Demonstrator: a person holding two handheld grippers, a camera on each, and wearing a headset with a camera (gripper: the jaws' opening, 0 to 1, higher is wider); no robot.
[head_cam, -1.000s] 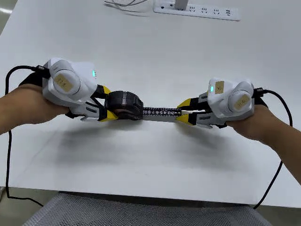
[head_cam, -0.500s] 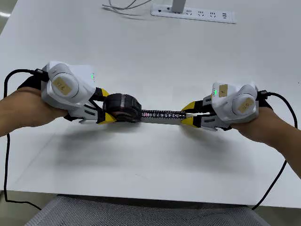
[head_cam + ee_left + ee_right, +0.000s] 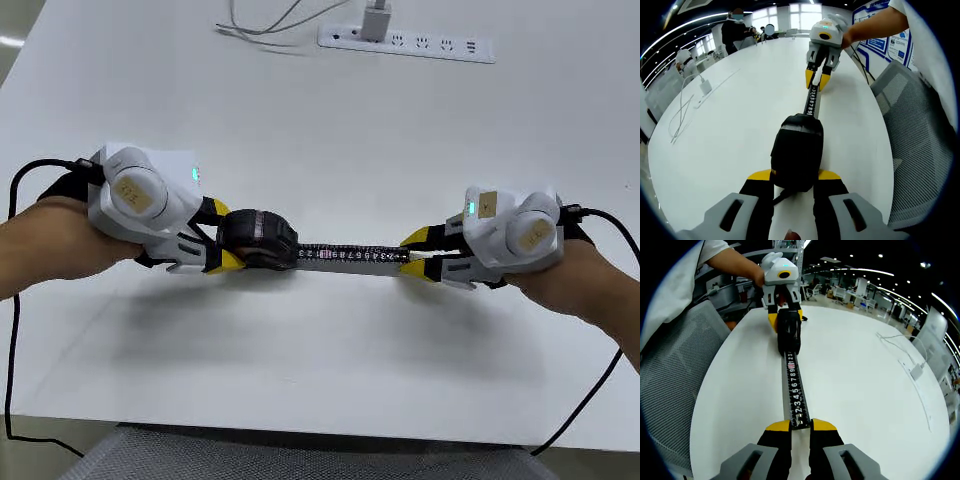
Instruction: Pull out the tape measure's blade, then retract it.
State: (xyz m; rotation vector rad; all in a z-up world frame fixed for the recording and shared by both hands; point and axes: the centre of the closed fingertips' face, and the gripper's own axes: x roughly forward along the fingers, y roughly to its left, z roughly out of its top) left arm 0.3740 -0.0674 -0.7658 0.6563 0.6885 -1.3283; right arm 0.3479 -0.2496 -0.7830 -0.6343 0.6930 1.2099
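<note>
A black tape measure case [image 3: 258, 238] sits just above the white table [image 3: 330, 330], held by my left gripper [image 3: 222, 236], whose yellow-tipped jaws are shut on the case [image 3: 797, 151]. Its numbered blade [image 3: 352, 255] runs right to my right gripper [image 3: 418, 253], which is shut on the blade's end [image 3: 799, 422]. In the right gripper view the blade [image 3: 792, 390] stretches from my jaws to the case [image 3: 789, 330] and the left gripper [image 3: 779, 277]. In the left gripper view the right gripper [image 3: 819, 77] pinches the blade tip at the far end.
A white power strip [image 3: 405, 43] with a plugged charger and cables lies at the table's far edge. A grey mesh chair [image 3: 300, 455] stands below the near edge. Black cables [image 3: 14, 330] trail from both grippers. People stand far off in the left gripper view.
My right gripper has moved to the right, drawing more of the blade out of the case. The left gripper and case stayed nearly still.
</note>
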